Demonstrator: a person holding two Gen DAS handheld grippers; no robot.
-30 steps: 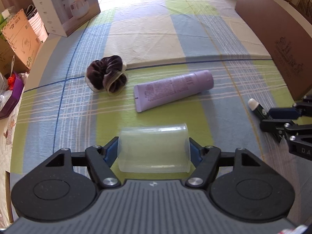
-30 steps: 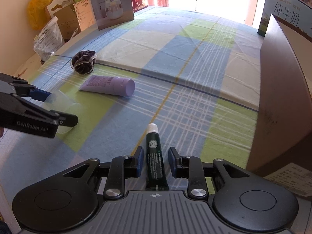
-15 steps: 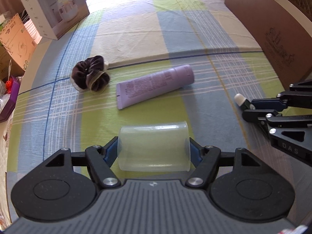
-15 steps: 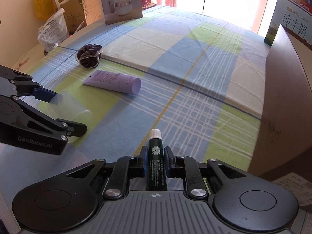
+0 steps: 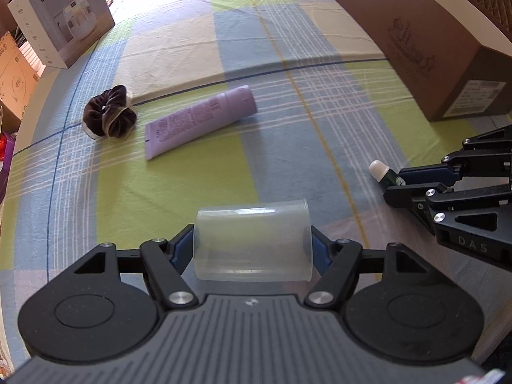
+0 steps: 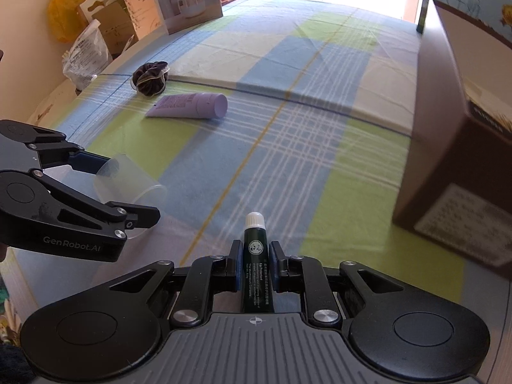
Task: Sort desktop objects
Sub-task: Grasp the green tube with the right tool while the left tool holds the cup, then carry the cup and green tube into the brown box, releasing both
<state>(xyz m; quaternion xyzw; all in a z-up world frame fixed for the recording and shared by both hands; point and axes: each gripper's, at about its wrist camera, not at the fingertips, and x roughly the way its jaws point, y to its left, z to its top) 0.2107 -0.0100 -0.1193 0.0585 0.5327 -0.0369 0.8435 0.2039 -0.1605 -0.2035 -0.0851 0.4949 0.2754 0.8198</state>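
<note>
My left gripper (image 5: 252, 243) is shut on a clear plastic cup (image 5: 252, 240) that lies sideways between its blue pads, held above the checked cloth. The same cup (image 6: 128, 182) and left gripper (image 6: 118, 188) show at the left of the right wrist view. My right gripper (image 6: 255, 262) is shut on a dark green tube with a white cap (image 6: 256, 256), cap pointing forward; this tube (image 5: 380, 172) shows at the right of the left wrist view. A lilac tube (image 5: 198, 121) and a dark brown scrunchie (image 5: 110, 116) lie on the cloth further ahead.
A tall brown carton (image 6: 454, 134) stands close on the right. A white humidifier box (image 5: 60, 25) sits at the far left of the table, with bags and cardboard (image 6: 92, 25) beyond the table's left edge. The checked cloth (image 6: 304, 102) covers the table.
The right pads have closed onto the green tube and lifted it off the cloth. Both grippers have drifted to the right; the lilac tube and scrunchie now sit further left in the left wrist view.
</note>
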